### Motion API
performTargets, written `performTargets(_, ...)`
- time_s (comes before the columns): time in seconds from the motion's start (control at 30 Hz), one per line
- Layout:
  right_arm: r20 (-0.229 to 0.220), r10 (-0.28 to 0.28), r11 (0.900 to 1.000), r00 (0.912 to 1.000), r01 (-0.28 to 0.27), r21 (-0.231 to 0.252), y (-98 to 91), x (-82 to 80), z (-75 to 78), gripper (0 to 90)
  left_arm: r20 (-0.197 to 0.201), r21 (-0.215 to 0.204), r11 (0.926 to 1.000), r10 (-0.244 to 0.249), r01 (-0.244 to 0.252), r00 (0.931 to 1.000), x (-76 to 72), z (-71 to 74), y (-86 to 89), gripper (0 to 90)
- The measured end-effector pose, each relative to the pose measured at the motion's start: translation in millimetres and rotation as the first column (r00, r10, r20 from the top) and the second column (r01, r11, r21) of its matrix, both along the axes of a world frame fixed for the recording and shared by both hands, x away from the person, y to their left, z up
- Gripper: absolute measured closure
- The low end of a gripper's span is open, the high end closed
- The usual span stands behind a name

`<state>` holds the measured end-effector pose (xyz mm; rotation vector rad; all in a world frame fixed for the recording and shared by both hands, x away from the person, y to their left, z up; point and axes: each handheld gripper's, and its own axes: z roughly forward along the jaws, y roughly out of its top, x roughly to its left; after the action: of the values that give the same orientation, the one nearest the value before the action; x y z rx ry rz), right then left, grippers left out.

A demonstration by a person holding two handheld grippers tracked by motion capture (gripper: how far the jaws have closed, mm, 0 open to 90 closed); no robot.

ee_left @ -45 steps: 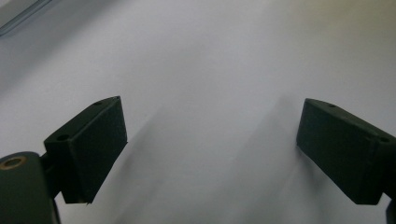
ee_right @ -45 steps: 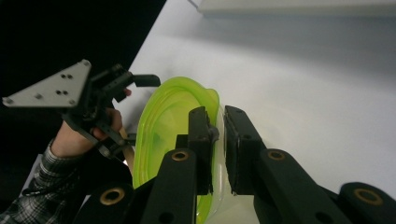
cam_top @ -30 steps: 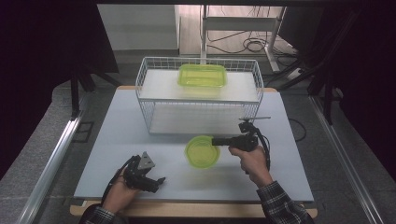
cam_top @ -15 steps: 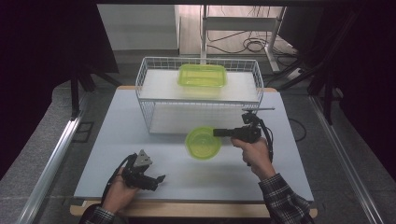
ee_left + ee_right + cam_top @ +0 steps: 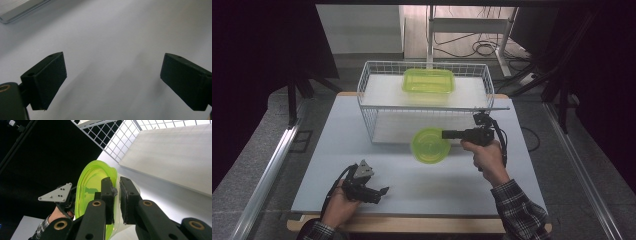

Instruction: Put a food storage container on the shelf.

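The green bowl hangs above the worktop in the high view, just in front of the wire basket, pinched at its rim by the right gripper. A green rectangular container lies in the basket. The left gripper rests near the worktop's front edge, well apart from the bowl.

Left gripper view: its jaws stand wide apart over bare worktop, grasping nothing.

Right gripper view: the jaws are clenched on the bowl's rim, the left hand and its gripper showing beyond
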<state>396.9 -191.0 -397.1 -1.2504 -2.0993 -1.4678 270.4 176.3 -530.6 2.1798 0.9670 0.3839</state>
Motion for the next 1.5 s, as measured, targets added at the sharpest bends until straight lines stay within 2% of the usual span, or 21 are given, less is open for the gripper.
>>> performTargets(0.3, 0.004, -0.008, 0.9999, 1.0, 0.008, 0.014, 0.2, 3.4, 12.4, 81.8, 0.017, -0.037, 0.9993, -0.001, 0.002, 0.9999, 0.0, 1.5, 2.3, 5.8)
performTargets(0.53, 0.008, -0.004, 0.9995, 1.0, 0.003, 0.032, 1.1, 5.5, 26.7, 81.9, 0.03, -0.086, 0.9963, 0.004, -0.002, 0.9995, 0.0, 3.9, 5.1, 5.1)
performTargets(0.8, 0.017, -0.011, 0.9985, 0.9998, 0.01, 0.054, -1.1, 10.5, 42.8, 82.0, 0.04, -0.083, 0.9965, 0.009, -0.006, 0.9992, 0.1, 4.3, 5.7, 4.9)
performTargets(1.17, 0.024, -0.036, 0.9944, 0.9991, 0.033, 0.101, -5.1, 20.8, 64.0, 82.1, 0.047, -0.109, 0.994, 0.02, -0.015, 0.9987, 0.1, 5.1, 7.2, 3.8)
performTargets(1.5, 0.058, -0.069, 0.9926, 0.9959, 0.062, 0.104, -1.7, 32.2, 86.2, 82.4, 0.058, -0.121, 0.9924, 0.029, -0.022, 0.9979, 0.0, 6.3, 9.3, 3.1)
